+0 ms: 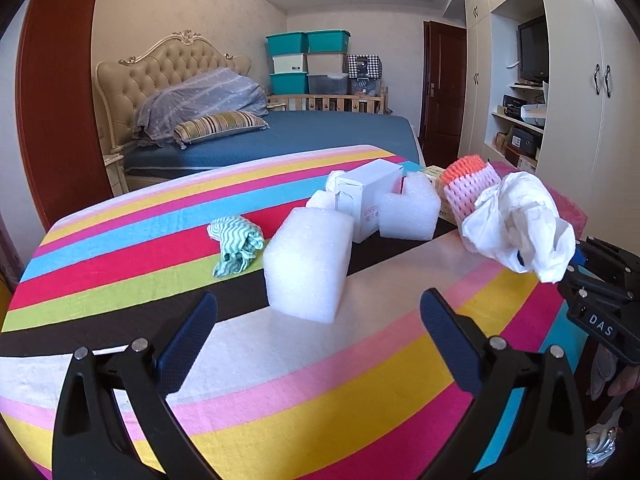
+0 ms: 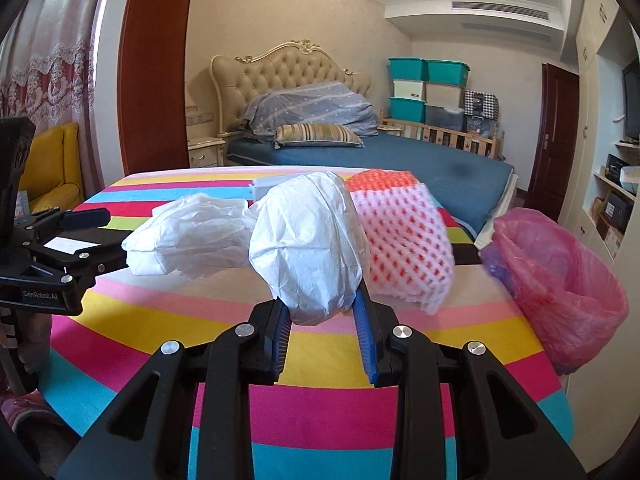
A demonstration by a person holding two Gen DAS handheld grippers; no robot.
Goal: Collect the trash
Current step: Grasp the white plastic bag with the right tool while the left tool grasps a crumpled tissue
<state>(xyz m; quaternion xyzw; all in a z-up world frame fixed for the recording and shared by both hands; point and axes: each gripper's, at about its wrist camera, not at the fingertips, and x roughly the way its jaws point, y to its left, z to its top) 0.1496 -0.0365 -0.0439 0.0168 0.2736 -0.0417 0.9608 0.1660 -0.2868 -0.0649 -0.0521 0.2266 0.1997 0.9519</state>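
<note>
My right gripper is shut on a crumpled white plastic bag and holds it above the striped table; the bag also shows in the left wrist view. My left gripper is open and empty, low over the table, just in front of a white foam block. Behind it lie a green-and-white cloth, a white box, a second foam block and a pink-and-orange foam net. A pink trash bag hangs open at the table's right edge.
The table wears a bright striped cloth. A bed stands behind it, with stacked storage bins beyond. Wardrobes and shelves line the right wall. A yellow chair stands at the left.
</note>
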